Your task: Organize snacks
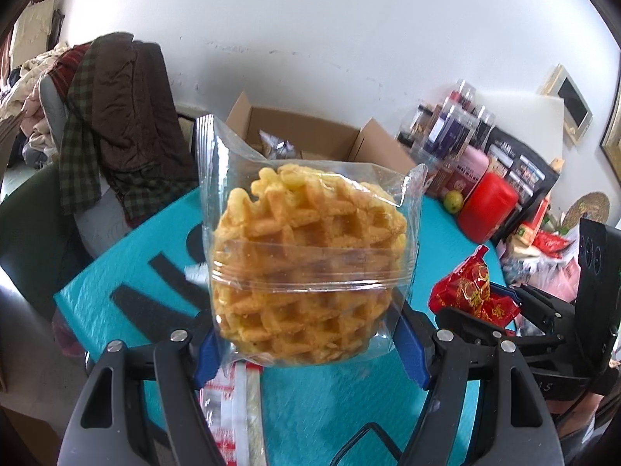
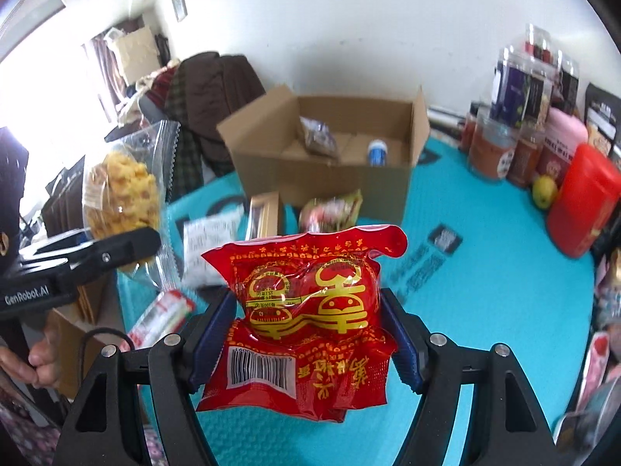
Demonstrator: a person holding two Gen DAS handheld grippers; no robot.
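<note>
Above the teal mat (image 1: 128,272), at nine o'clock from the other tool, our left gripper (image 1: 310,343) is clamped on the lower edge of a clear waffle packet (image 1: 306,256). We hold it upright, long axis vertical, with the crimped seal toward twelve o'clock and the flat face toward the camera. We judge it light; the film is slippery and the waffle inside brittle, so the blue pads (image 1: 207,353) should stay on the wrapper margin, not squeeze the cake itself.

At three o'clock from that, our right gripper (image 2: 310,332) is closed around the middle of a red snack pouch (image 2: 306,310), lifted clear of the mat. Its long axis runs six to twelve o'clock, barcode end down and the wavy sealed edge up. We judge it soft, glossy and a little heavier, likely to slide if pinched only at the seal; holding it across the bulge looks safer.

Beyond both, at twelve o'clock, the open cardboard box (image 2: 322,178) stands on the mat with a few items already inside. It looks the likely destination for both packets. Jars (image 2: 500,143) crowd the table edge at two o'clock.
</note>
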